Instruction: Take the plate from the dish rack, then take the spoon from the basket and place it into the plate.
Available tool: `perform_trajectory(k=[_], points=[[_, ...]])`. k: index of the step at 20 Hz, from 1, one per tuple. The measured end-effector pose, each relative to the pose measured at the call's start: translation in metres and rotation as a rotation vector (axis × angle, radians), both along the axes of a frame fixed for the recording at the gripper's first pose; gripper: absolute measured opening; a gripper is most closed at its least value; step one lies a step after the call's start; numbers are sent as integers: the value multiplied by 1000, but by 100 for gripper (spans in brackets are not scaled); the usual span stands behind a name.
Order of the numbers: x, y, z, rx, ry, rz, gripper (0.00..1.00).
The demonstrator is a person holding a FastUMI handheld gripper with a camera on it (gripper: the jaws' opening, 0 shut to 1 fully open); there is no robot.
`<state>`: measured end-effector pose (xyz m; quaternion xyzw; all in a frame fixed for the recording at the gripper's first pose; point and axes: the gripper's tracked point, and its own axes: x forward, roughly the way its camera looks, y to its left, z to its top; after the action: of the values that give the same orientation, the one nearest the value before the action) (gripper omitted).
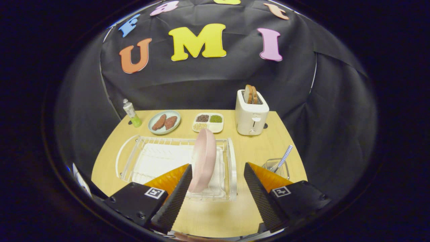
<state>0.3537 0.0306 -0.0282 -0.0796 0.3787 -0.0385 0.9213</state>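
A pink plate (203,158) stands on edge in the right part of the white wire dish rack (231,168) on the wooden table. My gripper (218,169) hangs open above the table's near side, and the plate's lower edge lies just ahead of the left finger (178,196), close to its tip. The right finger (260,196) is clear of the rack. A spoon with a blue-checked handle (285,157) leans out of a small clear wire basket (280,168), just beyond the right fingertip. Nothing is held between the fingers.
At the table's back stand a white toaster (251,114) with bread slices, a divided dish of grains (208,122), a pale green plate with two brown pieces (164,122) and a small green bottle (131,113). Bare wood (215,215) lies between the fingers.
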Motion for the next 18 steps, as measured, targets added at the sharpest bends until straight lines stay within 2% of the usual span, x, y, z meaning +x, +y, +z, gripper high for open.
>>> perform_trajectory(k=[2, 6, 8, 10, 11, 13, 16, 18], points=[[16, 0, -6, -16, 68, -31, 100], [42, 5, -22, -11, 235, -89, 93], [49, -2, -27, -67, 289, -115, 84], [55, 5, -33, -72, 320, -126, 69], [53, 10, -37, -69, 345, -124, 53], [53, 21, -43, -64, 388, -99, 44], [47, 34, -55, -40, 453, -66, 39], [47, 29, -56, -92, 437, -87, 33]])
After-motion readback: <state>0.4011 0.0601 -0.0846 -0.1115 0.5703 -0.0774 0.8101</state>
